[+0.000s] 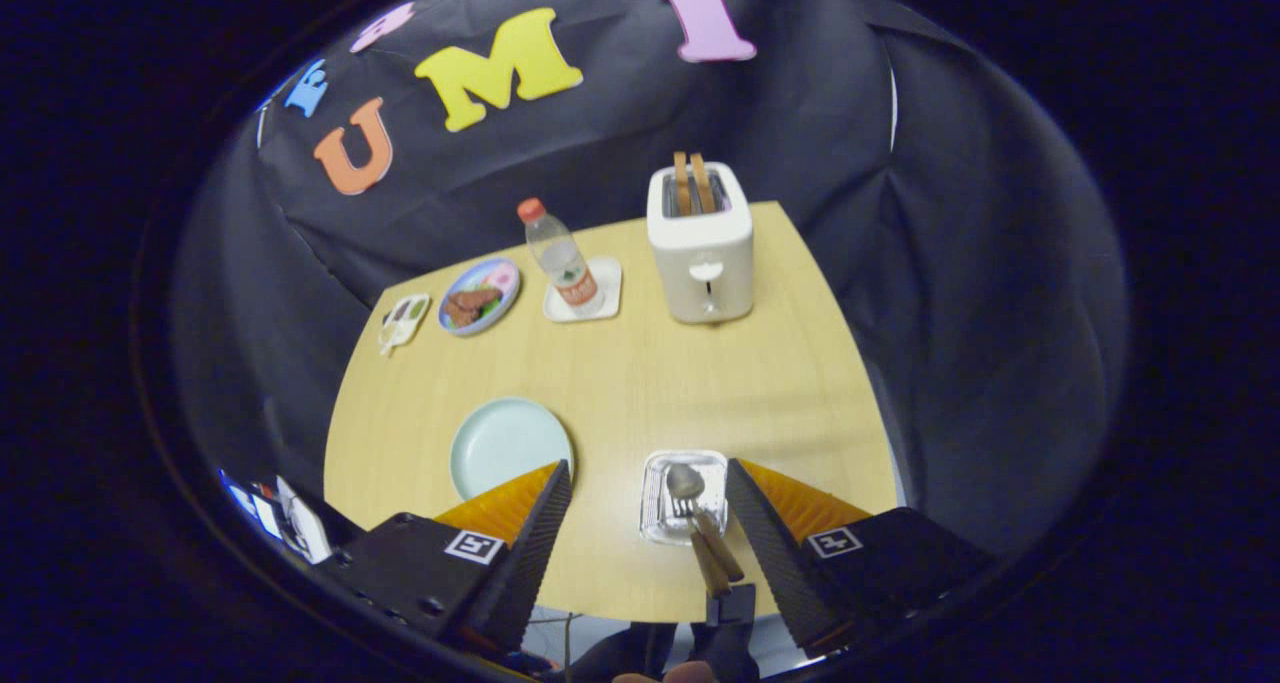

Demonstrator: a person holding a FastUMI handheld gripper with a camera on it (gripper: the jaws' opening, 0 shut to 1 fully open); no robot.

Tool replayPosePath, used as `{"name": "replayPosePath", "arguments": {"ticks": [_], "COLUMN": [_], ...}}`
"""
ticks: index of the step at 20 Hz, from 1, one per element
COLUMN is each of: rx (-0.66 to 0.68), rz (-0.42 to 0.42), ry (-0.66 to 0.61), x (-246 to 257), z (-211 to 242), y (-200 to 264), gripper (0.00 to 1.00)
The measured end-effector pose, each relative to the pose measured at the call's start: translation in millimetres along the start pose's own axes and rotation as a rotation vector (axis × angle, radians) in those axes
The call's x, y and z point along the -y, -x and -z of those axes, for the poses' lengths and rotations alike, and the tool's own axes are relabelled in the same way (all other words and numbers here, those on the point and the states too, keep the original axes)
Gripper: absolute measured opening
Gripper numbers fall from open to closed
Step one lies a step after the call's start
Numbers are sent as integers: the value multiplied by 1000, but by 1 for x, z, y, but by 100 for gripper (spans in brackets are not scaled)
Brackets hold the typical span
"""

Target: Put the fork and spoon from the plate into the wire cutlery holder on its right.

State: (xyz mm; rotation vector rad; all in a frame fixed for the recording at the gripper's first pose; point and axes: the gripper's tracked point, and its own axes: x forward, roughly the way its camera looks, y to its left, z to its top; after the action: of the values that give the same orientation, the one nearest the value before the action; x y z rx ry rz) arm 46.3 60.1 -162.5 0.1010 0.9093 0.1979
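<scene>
Two utensils, fork (683, 508) and spoon (686, 482), apparently sit in the holder (655, 498) between the open hand-held gripper (648, 483) fingers.

— What's everything sitting on?

— A light wooden table (640, 383) with rounded corners.

— And at the far side?

— A white toaster (700, 253) holding two slices, a water bottle (562, 260) on a white coaster (600, 298), a patterned plate of food (480, 296), and a small white dish (403, 320) just beside it.

— Nearer in?

— A pale green plate (505, 443), bare on top. To its right, apart from it, a clear holder (668, 503) with the spoon (686, 483) and fork (684, 508) inside, handles leaning out. The holder sits between the spread fingers of the gripper (648, 483), touching neither.
</scene>
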Motion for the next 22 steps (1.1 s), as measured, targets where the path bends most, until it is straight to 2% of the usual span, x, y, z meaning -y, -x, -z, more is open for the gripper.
{"name": "replayPosePath", "arguments": {"ticks": [6, 12, 15, 22], "rx": [410, 745, 828, 814], "rz": [-13, 29, 40, 19], "ry": [72, 139, 127, 81], "x": [-20, -33, -37, -40], "z": [-76, -107, -99, -81], "y": [81, 165, 183, 178], "gripper": [95, 96, 96, 96]}}
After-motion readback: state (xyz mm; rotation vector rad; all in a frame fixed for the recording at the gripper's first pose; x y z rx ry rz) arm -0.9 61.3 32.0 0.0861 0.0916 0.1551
